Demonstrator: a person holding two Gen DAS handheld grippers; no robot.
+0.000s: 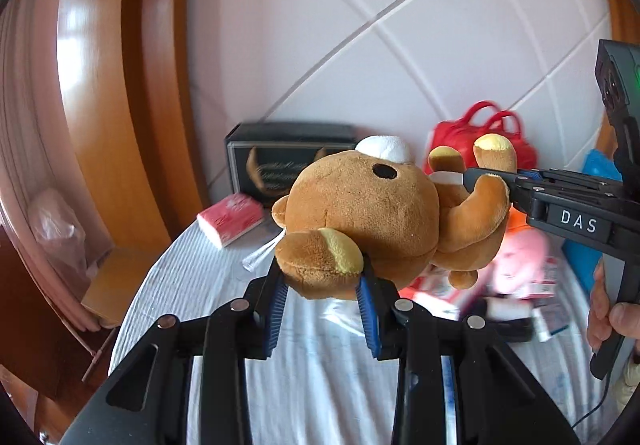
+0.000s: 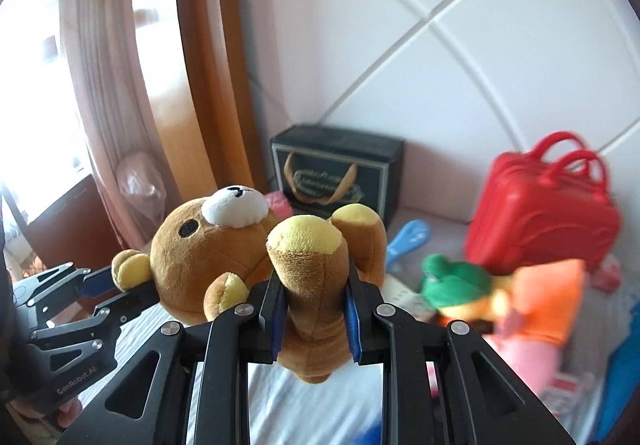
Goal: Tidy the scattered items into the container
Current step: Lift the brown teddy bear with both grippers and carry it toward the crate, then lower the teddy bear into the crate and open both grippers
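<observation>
Brown plush bear [image 1: 360, 213] aloft over white bedsheet [image 1: 312, 377]. Left gripper [image 1: 322, 285] pinching an ear, right gripper [image 2: 316, 299] clamped round a leg. Likely risks: soft limb slipping free, seam strain from opposing pulls. Red case [image 2: 540, 217] nearby, seemingly closed.

White quilted headboard [image 2: 460, 57] ahead of the tool — wooden frame [image 2: 200, 93] and pale curtain [image 2: 100, 57] to its left.
</observation>
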